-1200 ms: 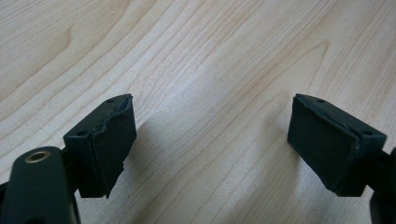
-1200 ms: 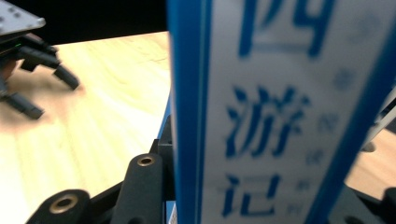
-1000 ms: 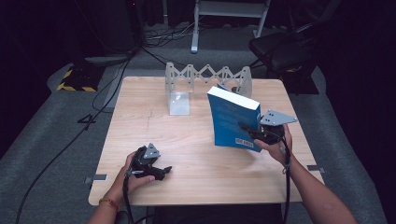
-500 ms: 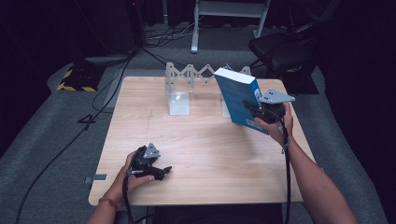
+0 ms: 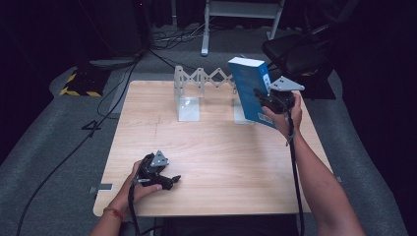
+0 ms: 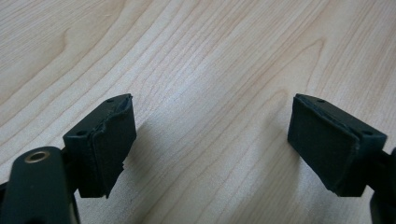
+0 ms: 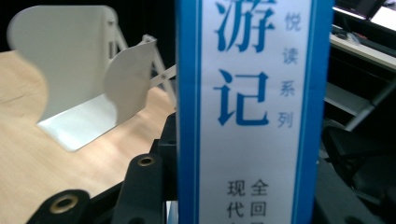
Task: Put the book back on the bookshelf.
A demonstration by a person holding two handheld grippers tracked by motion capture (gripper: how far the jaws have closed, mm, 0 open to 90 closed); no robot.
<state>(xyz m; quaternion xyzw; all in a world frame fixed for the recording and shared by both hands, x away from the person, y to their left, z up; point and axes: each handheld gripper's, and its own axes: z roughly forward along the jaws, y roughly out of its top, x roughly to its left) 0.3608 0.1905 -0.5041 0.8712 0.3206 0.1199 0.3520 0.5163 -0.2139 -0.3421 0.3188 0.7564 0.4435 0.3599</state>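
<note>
A thick blue book with a white spine printed in blue characters hangs upright above the table's back right corner. My right gripper is shut on its lower part, jaws on either side of the spine. A white expanding metal book rack stands at the table's back edge, its two plates just left of the book. My left gripper rests on the wooden table near the front left, open, with bare wood between its pads.
A black chair and a metal frame stand behind the table. Cables and a yellow-black striped block lie on the grey floor at left. The table's middle is bare wood.
My right gripper has lifted the book and carried it toward the back right, next to the rack. The left gripper has stayed where it was.
</note>
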